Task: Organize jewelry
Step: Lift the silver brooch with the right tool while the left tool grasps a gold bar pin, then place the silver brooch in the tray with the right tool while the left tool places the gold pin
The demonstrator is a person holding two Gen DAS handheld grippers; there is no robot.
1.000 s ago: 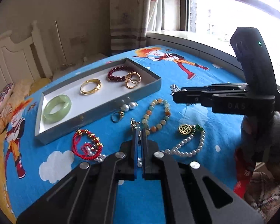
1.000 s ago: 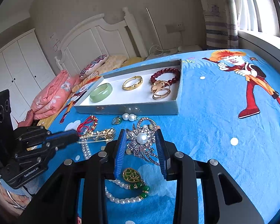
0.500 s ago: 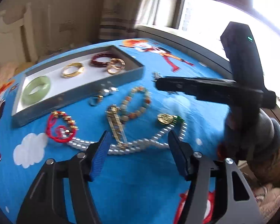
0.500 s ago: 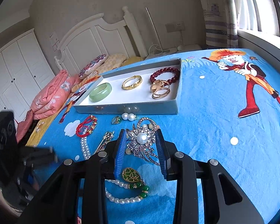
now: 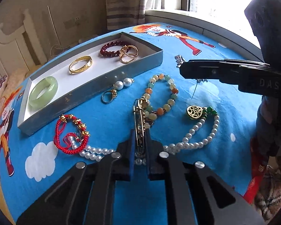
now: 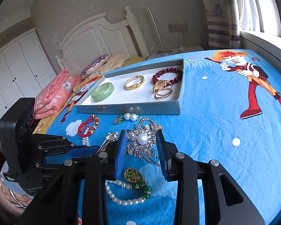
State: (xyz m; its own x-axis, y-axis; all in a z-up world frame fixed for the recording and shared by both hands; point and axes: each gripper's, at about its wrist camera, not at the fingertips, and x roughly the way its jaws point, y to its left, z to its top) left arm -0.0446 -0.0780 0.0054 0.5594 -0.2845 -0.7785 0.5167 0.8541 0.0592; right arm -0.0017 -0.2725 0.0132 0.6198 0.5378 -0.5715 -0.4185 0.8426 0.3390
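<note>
Gold metal sits between the jaws of the left gripper (image 5: 140,146): they have just been closing and now stand clamped on the near end of a long gold hair clip (image 5: 140,123), which lies on the bed's blue cartoon sheet (image 5: 206,168) with its far end across a multicoloured bead bracelet (image 5: 160,93). A pearl necklace (image 5: 193,140) runs right under the jaws' tips. The right gripper (image 6: 142,150) holds its jaws pressed against the sides of a silver brooch with a central pearl (image 6: 142,138), raised clear of the sheet. Farther out lie a red cord bracelet (image 5: 71,133), a green-stone ring (image 5: 109,96) and a pearl pair (image 5: 124,83), all beside the grey tray (image 5: 95,86), which already carries a jade bangle (image 5: 43,91), a gold bangle (image 5: 81,67), a dark red bead bracelet (image 5: 110,47) and a gold openwork piece (image 5: 128,53).

Likely trouble: the clip seems caught only at its end, so lifting could let it pivot or slip out. It may also snag the bead bracelet or drag the pearls along. The brooch's loose pin could catch something.
</note>
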